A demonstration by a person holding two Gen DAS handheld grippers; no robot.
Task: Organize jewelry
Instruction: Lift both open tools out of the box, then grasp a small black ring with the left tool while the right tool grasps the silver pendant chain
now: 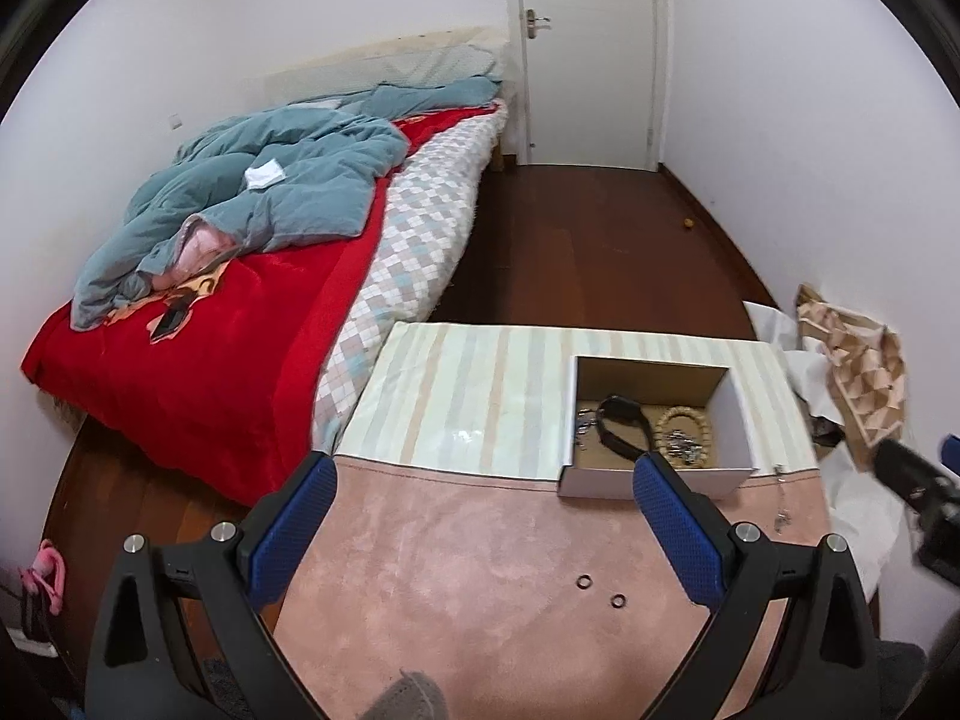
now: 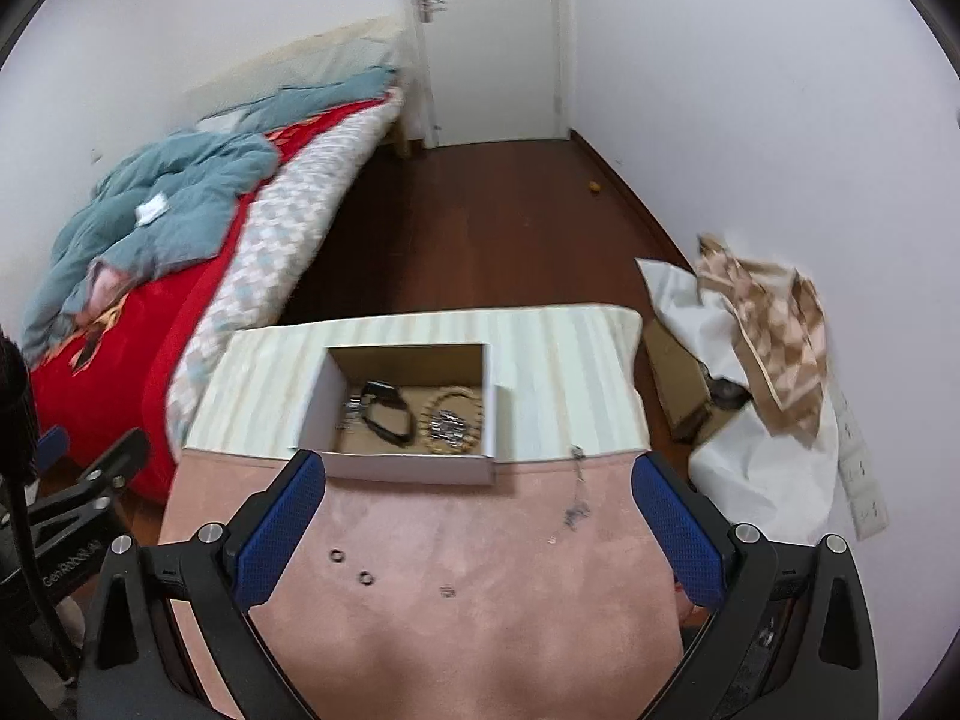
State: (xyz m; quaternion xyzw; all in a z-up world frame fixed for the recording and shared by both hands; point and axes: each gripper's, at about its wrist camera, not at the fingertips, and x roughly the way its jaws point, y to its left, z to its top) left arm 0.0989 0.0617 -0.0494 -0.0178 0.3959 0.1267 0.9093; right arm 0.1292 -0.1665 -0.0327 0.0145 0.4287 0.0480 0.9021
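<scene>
A white cardboard box (image 1: 654, 480) (image 2: 408, 471) stands on the table where the striped cloth meets the pink mat. Inside lie a black band (image 1: 621, 423) (image 2: 390, 411), a beaded bracelet (image 1: 684, 420) (image 2: 453, 405) and some silver pieces (image 1: 585, 423). Two small dark rings (image 1: 584, 581) (image 2: 338, 556) lie on the pink mat (image 1: 468, 570) (image 2: 480, 600). A thin silver chain (image 2: 576, 492) (image 1: 780, 498) lies right of the box, with a tiny piece (image 2: 447, 591) nearer. My left gripper (image 1: 486, 525) is open and empty above the mat. My right gripper (image 2: 480, 525) is open and empty too.
A bed with a red blanket (image 1: 198, 360) and teal quilt stands to the left. Wrinkled white paper and a patterned scarf (image 2: 774, 312) lie on the floor to the right. A white door (image 1: 588, 48) is at the far end of the brown floor.
</scene>
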